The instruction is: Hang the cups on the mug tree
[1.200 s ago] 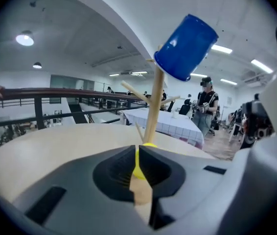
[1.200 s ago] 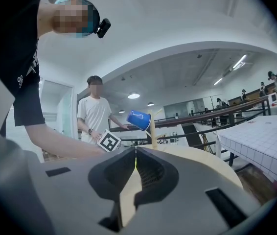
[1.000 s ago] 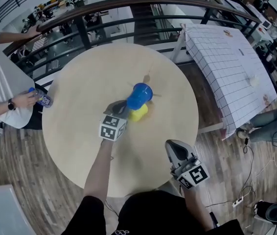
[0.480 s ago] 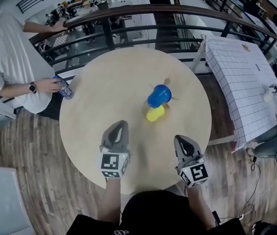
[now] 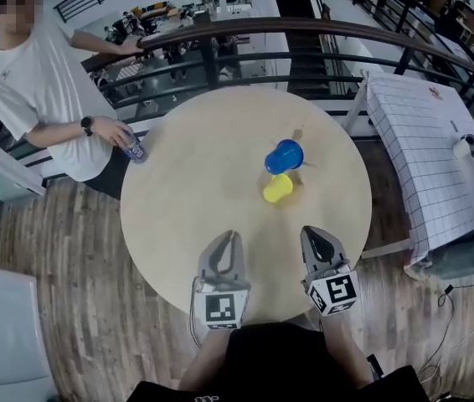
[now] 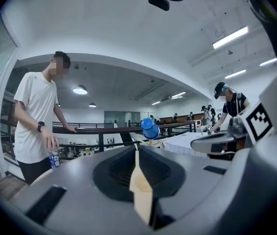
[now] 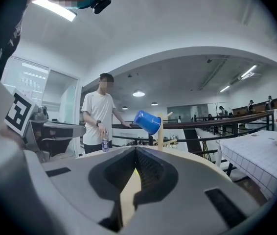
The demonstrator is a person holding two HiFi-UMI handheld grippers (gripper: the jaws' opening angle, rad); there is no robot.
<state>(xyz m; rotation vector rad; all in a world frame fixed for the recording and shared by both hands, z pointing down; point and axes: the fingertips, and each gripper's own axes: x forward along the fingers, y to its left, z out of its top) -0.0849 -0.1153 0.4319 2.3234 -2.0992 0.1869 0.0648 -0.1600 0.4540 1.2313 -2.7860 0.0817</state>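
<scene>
Head view: blue cup [image 5: 284,157], yellow cup [image 5: 277,188] are seemingly hanging on mug tree [image 7: 161,133]. Left gripper [image 5: 229,239], right gripper [image 5: 314,235] are idling closed, empty, needing only withdrawal.

Head camera looked steeply down on the round pale wooden counter [image 5: 187,182]; both tool cameras faced low across it toward the blue plastic cup [image 5: 284,157].

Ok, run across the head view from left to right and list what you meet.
person → bottle → left gripper → yellow cup → right gripper → table with the checked cloth
</scene>
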